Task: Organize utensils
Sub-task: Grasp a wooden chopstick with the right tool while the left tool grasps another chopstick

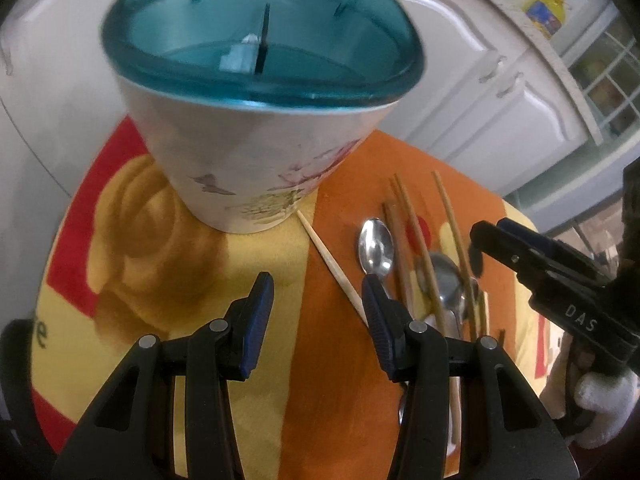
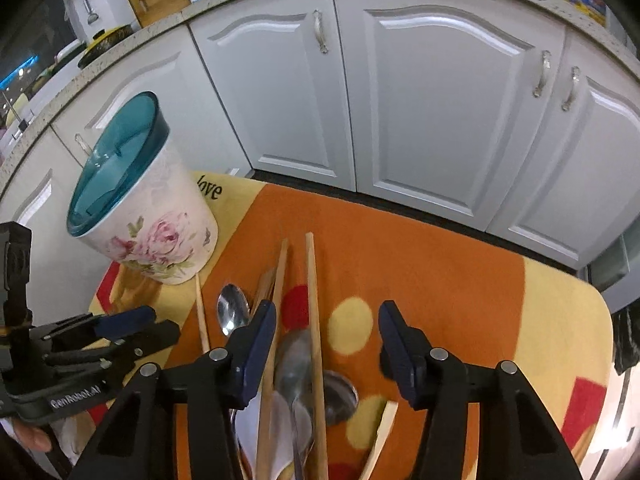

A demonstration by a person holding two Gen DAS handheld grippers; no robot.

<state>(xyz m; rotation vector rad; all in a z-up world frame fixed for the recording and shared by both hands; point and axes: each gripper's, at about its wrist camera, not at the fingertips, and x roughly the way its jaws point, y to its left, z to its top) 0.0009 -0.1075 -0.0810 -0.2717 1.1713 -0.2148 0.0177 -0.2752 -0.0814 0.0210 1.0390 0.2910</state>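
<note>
A white flowered utensil holder with a teal divided top stands at the back left of the cloth. To its right lie brown chopsticks, a pale chopstick, a small spoon and a larger spoon. My left gripper hangs open just in front of the holder, with the pale chopstick running under its right finger. My right gripper is open above the pile, and one brown chopstick and the larger spoon lie below its gap.
An orange, yellow and red cloth covers the small table. White kitchen cabinets stand close behind it. A round metal utensil bowl and a white spoon lie in the pile. A gloved hand holds the right gripper.
</note>
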